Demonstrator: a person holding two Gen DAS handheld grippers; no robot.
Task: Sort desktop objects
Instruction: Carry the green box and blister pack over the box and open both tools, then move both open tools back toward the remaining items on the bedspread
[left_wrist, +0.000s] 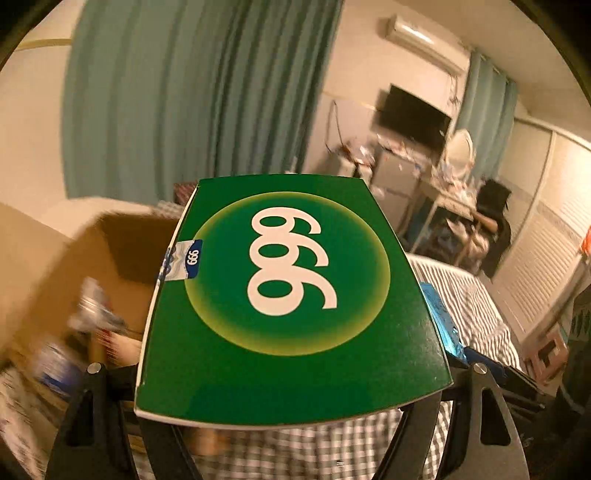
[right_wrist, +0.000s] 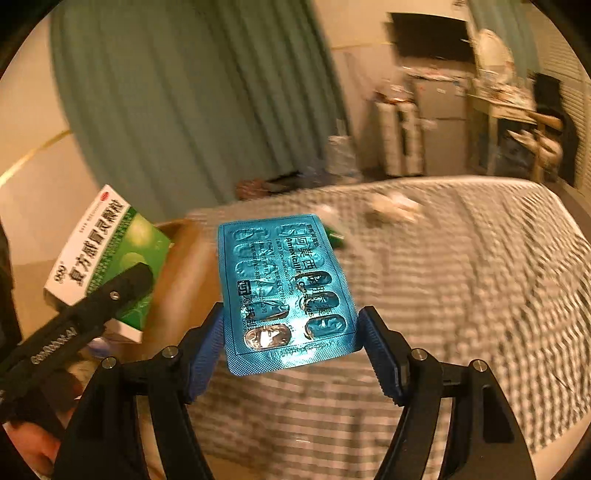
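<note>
Both of your loads are aloft over the checked bedcover (right_wrist: 461, 280); your left gripper (left_wrist: 291, 373) is clamped on the green 999 medicine box (left_wrist: 291, 295), which hides its fingertips. Your right gripper (right_wrist: 291, 332) pinches the blue amoxicillin blister pack (right_wrist: 284, 295) by its sides, long axis pointing away from you; a blurred cardboard box (left_wrist: 92, 266) sits left.

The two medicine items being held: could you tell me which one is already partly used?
The blue blister sheet in the right gripper: several pockets are crushed and empty. The green box in the left gripper looks closed, with a sticker over its edge.
</note>
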